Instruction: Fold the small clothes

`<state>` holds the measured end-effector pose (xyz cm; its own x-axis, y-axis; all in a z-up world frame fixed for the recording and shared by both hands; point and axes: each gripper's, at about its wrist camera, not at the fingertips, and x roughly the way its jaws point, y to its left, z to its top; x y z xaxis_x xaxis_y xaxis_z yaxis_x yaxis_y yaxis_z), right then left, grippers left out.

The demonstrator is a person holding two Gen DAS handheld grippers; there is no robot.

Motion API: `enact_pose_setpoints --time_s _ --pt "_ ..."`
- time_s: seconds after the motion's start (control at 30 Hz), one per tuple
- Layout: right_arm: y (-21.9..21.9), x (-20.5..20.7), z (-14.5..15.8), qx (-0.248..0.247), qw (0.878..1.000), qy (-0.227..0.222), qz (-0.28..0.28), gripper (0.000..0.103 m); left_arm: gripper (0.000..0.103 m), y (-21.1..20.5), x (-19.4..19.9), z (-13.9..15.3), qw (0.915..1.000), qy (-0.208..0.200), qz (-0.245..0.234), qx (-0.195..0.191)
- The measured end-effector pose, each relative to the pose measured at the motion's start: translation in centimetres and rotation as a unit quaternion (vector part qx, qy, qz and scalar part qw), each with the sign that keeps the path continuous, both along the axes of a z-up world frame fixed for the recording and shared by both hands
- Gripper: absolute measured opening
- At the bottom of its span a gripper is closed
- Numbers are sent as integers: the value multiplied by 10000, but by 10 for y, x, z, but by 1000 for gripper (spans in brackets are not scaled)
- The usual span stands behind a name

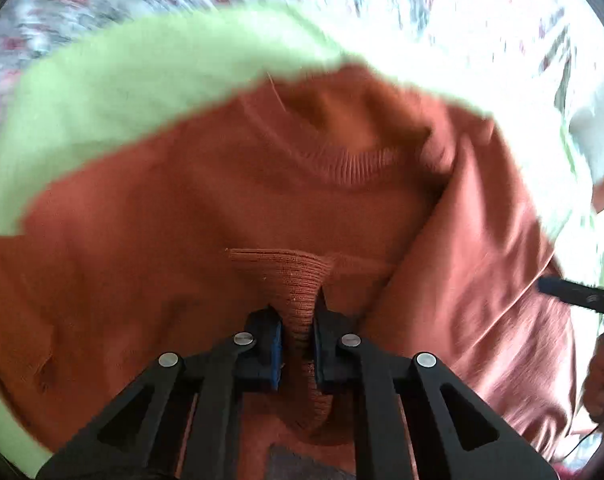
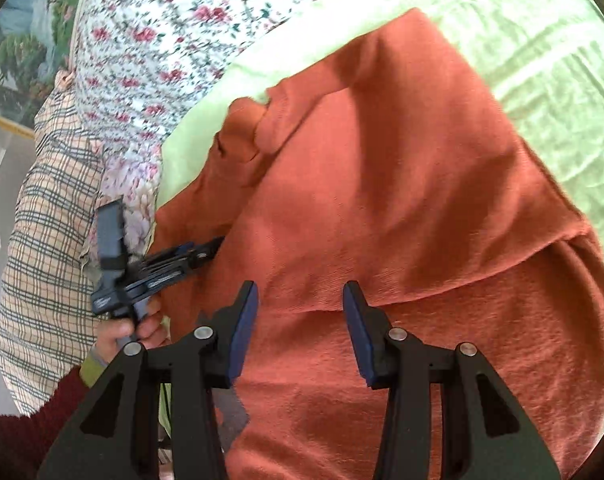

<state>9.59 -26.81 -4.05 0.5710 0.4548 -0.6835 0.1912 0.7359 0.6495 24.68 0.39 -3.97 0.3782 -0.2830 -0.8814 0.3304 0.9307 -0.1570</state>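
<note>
Rust-orange knit sweater (image 1: 206,208) lies spread over a pale green sheet (image 1: 102,92), its ribbed neckline (image 1: 341,164) facing up in the left wrist view. A ribbed cuff (image 1: 290,280) of the same sweater runs down into the left gripper (image 1: 298,336), whose blue-padded tongs are clamped together on that strip of knit. One side of the garment is folded over in a long diagonal flap, seen on the right side of the left wrist view and as a broad slanting panel (image 2: 401,152) in the right wrist view.

Over the lower body of the sweater hangs the right gripper (image 2: 300,320), its tongs standing apart with only the flat cloth showing between them; the pads press on nothing. In that same view the left gripper (image 2: 206,252) shows at the sweater's left edge, held by a hand (image 2: 130,332) with a dark red sleeve (image 2: 34,420).

Beyond the green sheet lies a white cloth printed with red flowers (image 2: 162,32), and beside it a beige checked cloth (image 2: 46,240). Much of the left wrist view is blurred, above all along its upper edge.
</note>
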Motion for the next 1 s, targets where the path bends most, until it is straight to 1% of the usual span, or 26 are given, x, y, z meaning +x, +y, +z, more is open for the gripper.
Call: enact_pose_setpoints --time_s 0.03,0.07,0.1,0.13,0.17,0.23,0.33,0.4,0.43,0.47,0.53,0.6,0.67,0.73,0.77,0.8,0.83,0.87,0.9,0.93,0.97,1.0 --pt "-4 0 0 -9 10000 7 -50 46 10 11 -9 12 9991 -295 283 -116" --pt "-7 0 1 -29 10000 5 -83 46 10 22 -15 16 9973 -410 556 -238" --pt "-9 -1 2 -61 9999 -11 -136 46 10 32 -18 14 9954 -403 808 -317" --pt "-13 -2 3 -97 9998 -28 -193 46 10 46 -20 6 9927 -285 1108 -393" --pt "-17 -2 4 -135 9997 -28 -224 46 10 55 -21 -2 9906 -153 1278 -453" --pt "-23 -2 4 -210 9994 1 -268 46 10 66 -22 -18 9879 102 1467 -499" --pt "-34 -1 7 -492 9983 34 -321 46 11 66 -25 -18 9882 6 1477 -413" --pt "-43 3 12 -798 9961 -5 -373 47 11 58 -29 -14 9882 -52 1492 -337" --pt "-48 5 13 -996 9942 7 -411 48 11 58 -29 -14 9882 -70 1499 -303" --pt "-54 9 14 -1224 9914 53 -467 53 10 64 -31 -12 9879 -91 1521 -277" --pt "-67 18 14 -1553 9859 127 -601 56 11 68 -30 -5 9868 -134 1562 -411" --pt "-80 27 12 -1632 9839 146 -708 59 11 68 -26 -4 9866 -56 1560 -484" --pt "-91 36 7 -1701 9822 220 -760 62 11 66 -26 -11 9875 187 1516 -395" --pt "-95 45 -2 -1725 9818 341 -720 63 11 66 -30 -15 9879 330 1468 -375" --pt "-96 51 -9 -1661 9830 440 -648 63 11 66 -31 -15 9877 360 1470 -386" --pt "-96 54 -14 -1622 9839 494 -573 61 11 66 -31 -13 9873 408 1479 -416" --pt "-93 58 -16 -1758 9824 474 -426 49 11 67 -32 -9 9867 425 1496 -476" --pt "-90 60 -12 -1906 9800 466 -328 12 11 66 -32 -5 9864 410 1507 -520" --pt "-91 59 -4 -1944 9795 450 -276 12 12 67 -32 0 9862 382 1502 -585" --pt "-95 57 4 -1931 9798 355 -368 11 12 65 -32 2 9861 385 1503 -590" --pt "-101 53 14 -1950 9794 238 -474 1 13 64 -32 0 9866 397 1508 -486" --pt "-106 51 20 -2165 9740 248 -617 0 14 61 -30 -6 9874 442 1494 -275"
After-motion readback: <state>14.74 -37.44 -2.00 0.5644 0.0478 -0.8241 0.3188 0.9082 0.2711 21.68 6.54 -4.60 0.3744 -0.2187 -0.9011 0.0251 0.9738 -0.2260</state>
